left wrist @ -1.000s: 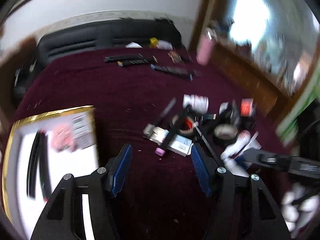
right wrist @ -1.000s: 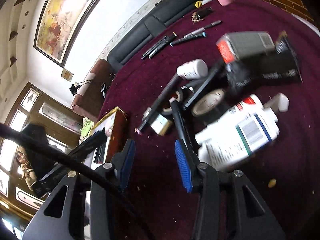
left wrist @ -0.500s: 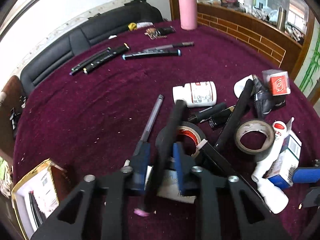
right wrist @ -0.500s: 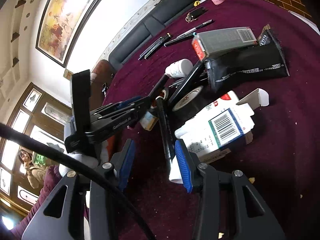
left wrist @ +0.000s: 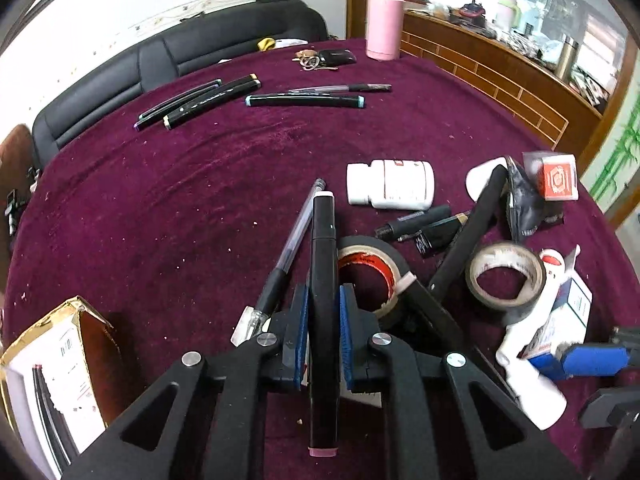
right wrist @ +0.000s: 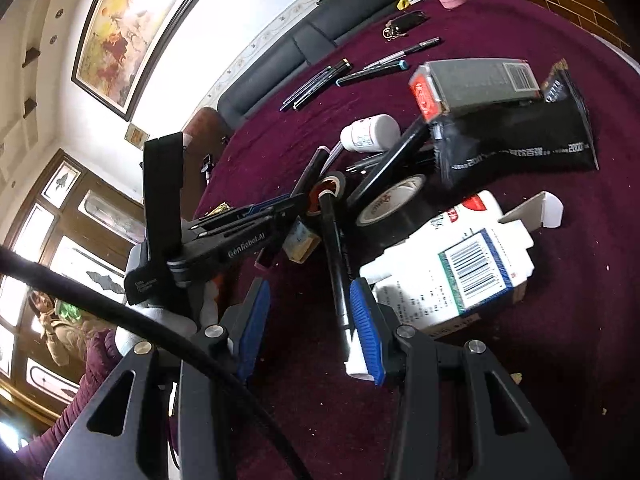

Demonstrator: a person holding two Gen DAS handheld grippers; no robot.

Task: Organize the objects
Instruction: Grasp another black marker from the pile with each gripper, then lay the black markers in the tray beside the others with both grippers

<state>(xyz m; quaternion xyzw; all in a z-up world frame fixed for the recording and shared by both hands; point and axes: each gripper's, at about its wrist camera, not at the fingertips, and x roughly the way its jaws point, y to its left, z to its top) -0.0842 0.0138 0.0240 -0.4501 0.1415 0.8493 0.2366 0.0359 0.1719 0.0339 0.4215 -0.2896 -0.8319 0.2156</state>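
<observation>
A long black marker (left wrist: 322,292) with a pink end cap runs lengthwise between my left claw's (left wrist: 323,330) blue pads, which are closing on its barrel; its far end lies over a black tape roll (left wrist: 370,270) with a red core, on the maroon cloth (left wrist: 192,208)

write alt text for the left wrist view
The left gripper is closing its blue pads on a black marker lying over a tape roll. Pens, a white bottle and boxes clutter the maroon tablecloth.
</observation>
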